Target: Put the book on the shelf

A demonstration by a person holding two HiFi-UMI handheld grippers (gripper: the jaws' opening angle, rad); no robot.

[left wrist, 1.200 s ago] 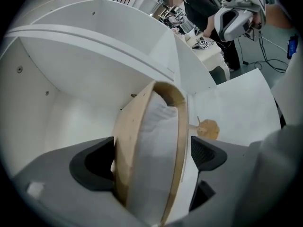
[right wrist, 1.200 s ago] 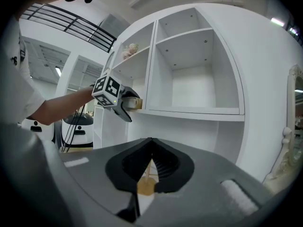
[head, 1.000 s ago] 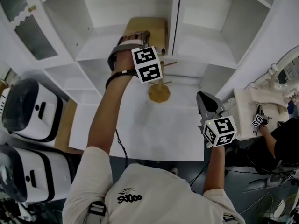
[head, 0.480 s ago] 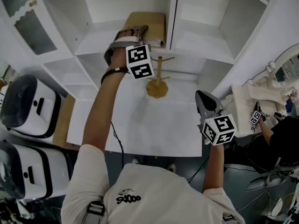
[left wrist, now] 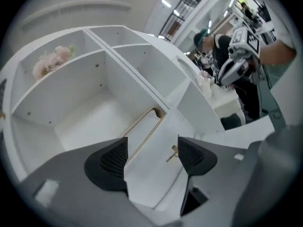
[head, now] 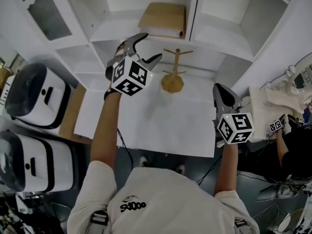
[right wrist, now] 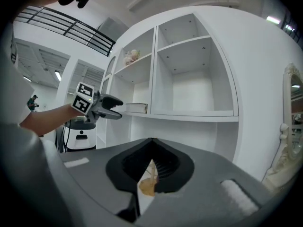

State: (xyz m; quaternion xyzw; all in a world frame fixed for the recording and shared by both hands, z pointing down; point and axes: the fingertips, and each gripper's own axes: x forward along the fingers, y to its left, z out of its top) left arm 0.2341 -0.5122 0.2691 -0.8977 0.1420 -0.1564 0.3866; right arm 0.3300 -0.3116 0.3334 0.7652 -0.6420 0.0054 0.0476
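The tan-covered book [head: 163,19] lies flat on a middle shelf of the white cabinet [head: 117,30]. My left gripper [head: 147,48] hangs just in front of and below that shelf, apart from the book. Its jaws are closing with nothing between them. In the left gripper view the book [left wrist: 144,126] shows past the left gripper [left wrist: 150,157] as a tan edge. My right gripper [head: 220,89] stays low over the table's right side, shut and empty. The right gripper view shows the book [right wrist: 135,108] on the shelf, the left gripper [right wrist: 108,108] beside it, and the right gripper [right wrist: 150,167] shut.
A wooden peg stand [head: 173,79] sits on the white table [head: 161,126] under the shelves. Two white machines [head: 34,106] stand at the left. Pink flowers [left wrist: 49,60] lie in an upper compartment. A person [head: 292,145] works at a cluttered desk on the right.
My left gripper has come back off the shelf toward me, leaving the book lying there. The right gripper has barely moved.
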